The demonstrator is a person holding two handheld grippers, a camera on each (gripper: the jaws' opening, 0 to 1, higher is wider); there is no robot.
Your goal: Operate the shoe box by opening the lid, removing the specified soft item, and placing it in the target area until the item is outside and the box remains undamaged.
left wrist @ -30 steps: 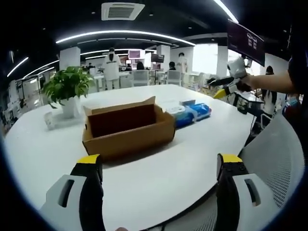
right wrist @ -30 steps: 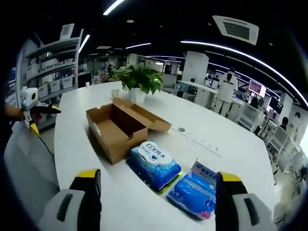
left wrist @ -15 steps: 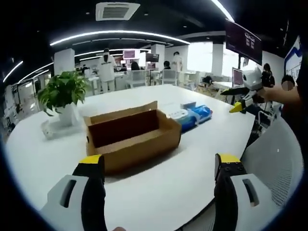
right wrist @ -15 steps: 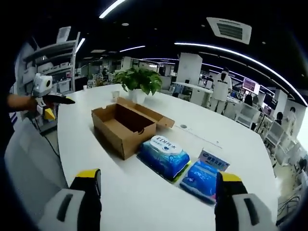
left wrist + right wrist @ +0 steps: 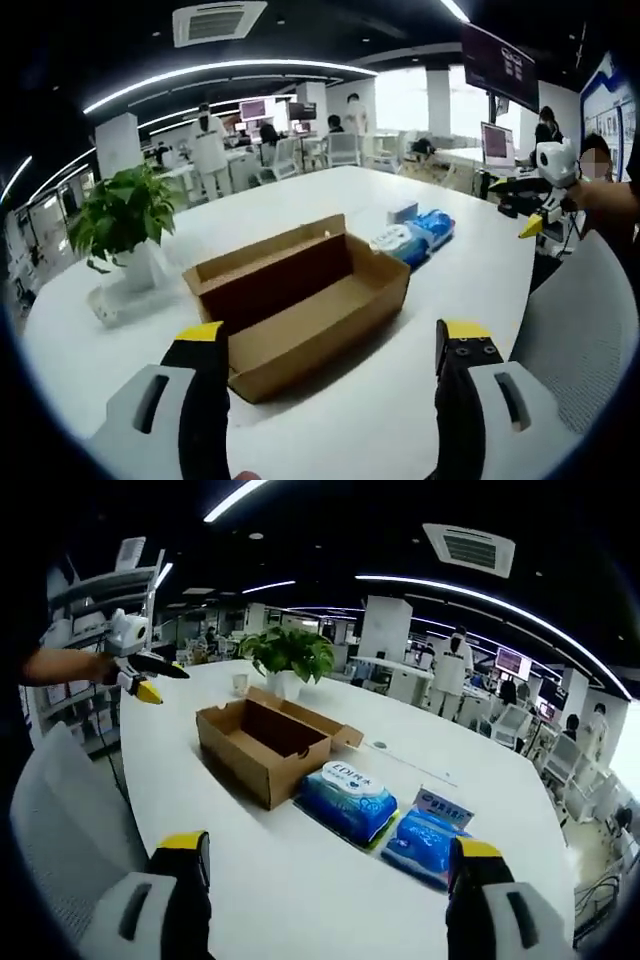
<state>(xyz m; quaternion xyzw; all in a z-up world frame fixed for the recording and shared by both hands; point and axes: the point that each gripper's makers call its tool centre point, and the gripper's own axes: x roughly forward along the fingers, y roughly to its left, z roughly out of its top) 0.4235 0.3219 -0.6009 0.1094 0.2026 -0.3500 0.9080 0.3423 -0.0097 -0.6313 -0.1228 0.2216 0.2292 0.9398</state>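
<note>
Change: my left gripper (image 5: pixel 330 350) has come nearer the box (image 5: pixel 300 300).
Table (image 5: pixel 300 880): smooth, white, rounded; open office behind, potted plant (image 5: pixel 290 652).
Box: brown cardboard, lid open, ahead of both grippers.
Packs (image 5: pixel 347 800): two glossy blue soft packs, beside the box.
Grippers: left and right (image 5: pixel 325 865) both wide, empty.

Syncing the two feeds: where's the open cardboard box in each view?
Left gripper view: cardboard box sits at centre, just above the jaws, open side up, nothing visible inside.
Right gripper view: cardboard box sits left of centre, its flap folded out on the far side.
Shared landmark: the potted plant beyond the box.
</note>
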